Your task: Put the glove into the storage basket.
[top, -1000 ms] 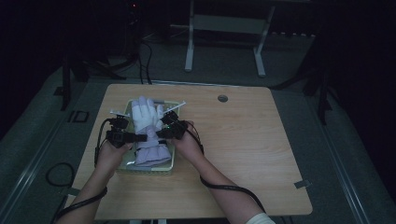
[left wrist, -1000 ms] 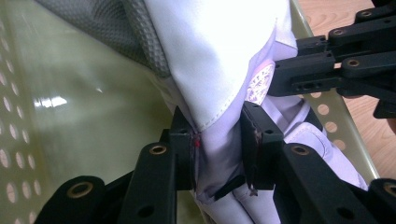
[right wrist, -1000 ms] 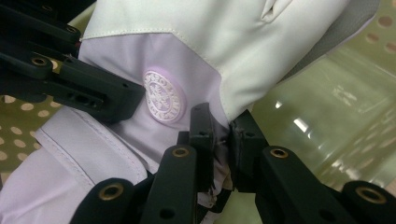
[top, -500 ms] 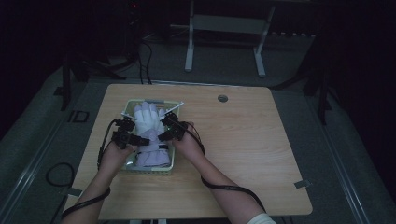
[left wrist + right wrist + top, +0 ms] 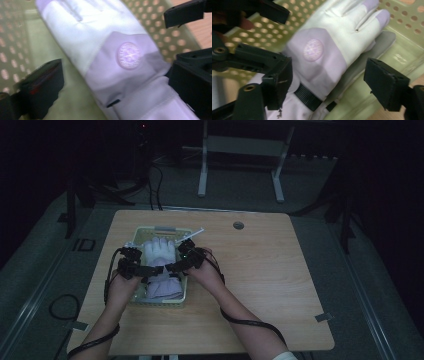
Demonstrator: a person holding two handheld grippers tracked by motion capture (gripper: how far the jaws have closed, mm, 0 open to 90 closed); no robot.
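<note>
Glove (image 5: 159,265) lies flat in the green basket (image 5: 159,301), left of centre on the table (image 5: 280,285) in the high view. Left gripper (image 5: 161,269) and right gripper (image 5: 167,268) meet over its cuff. Both have just been opening; jaws now wide, pads clear of the fabric either side, nothing held.

the left claw (image 5: 117,82) stands wide, its jaws just opened, with a white and lilac glove (image 5: 105,47) lying between them untouched. the glove rests in a perforated green basket (image 5: 15,50); worktop (image 5: 200,35) shows beyond the far jaw.
</note>
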